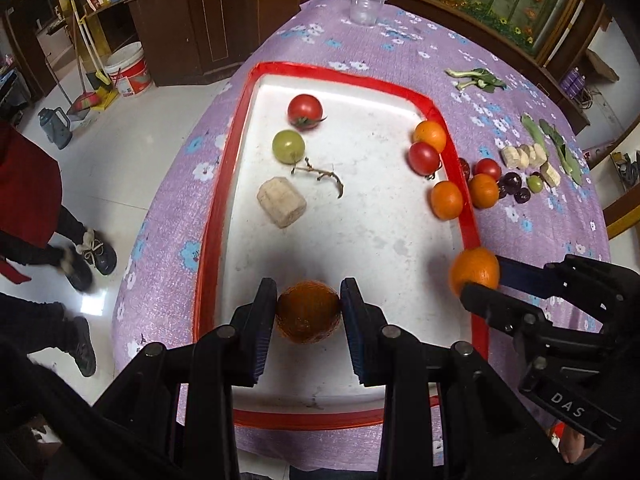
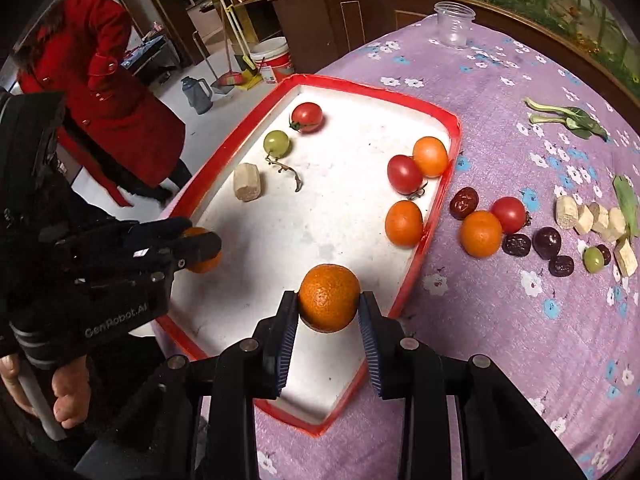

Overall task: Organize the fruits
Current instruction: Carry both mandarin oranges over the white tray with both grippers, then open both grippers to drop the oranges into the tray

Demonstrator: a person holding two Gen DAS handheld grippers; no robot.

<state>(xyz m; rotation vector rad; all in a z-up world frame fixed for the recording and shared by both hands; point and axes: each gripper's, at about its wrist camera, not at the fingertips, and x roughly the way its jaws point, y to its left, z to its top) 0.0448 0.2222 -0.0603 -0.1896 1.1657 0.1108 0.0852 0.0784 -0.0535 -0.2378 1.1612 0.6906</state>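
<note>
Each hand-held gripper is clenched on an orange. The left hand-held gripper (image 1: 308, 312) holds its orange (image 1: 308, 310) over the near end of the red-rimmed tray (image 1: 224, 184); the right hand-held gripper (image 2: 329, 308) carries its orange (image 2: 329, 302) above the tray's near right rim, presumably to join the fruit gathered there, while more waits on the table (image 2: 500, 340).

It looked like a lived-in home: dark wooden cabinets (image 1: 224, 28) at twelve o'clock, a broom (image 1: 90, 76) and bucket (image 1: 130, 68) at ten, a floral cloth (image 2: 520, 340) over the worktop.
</note>
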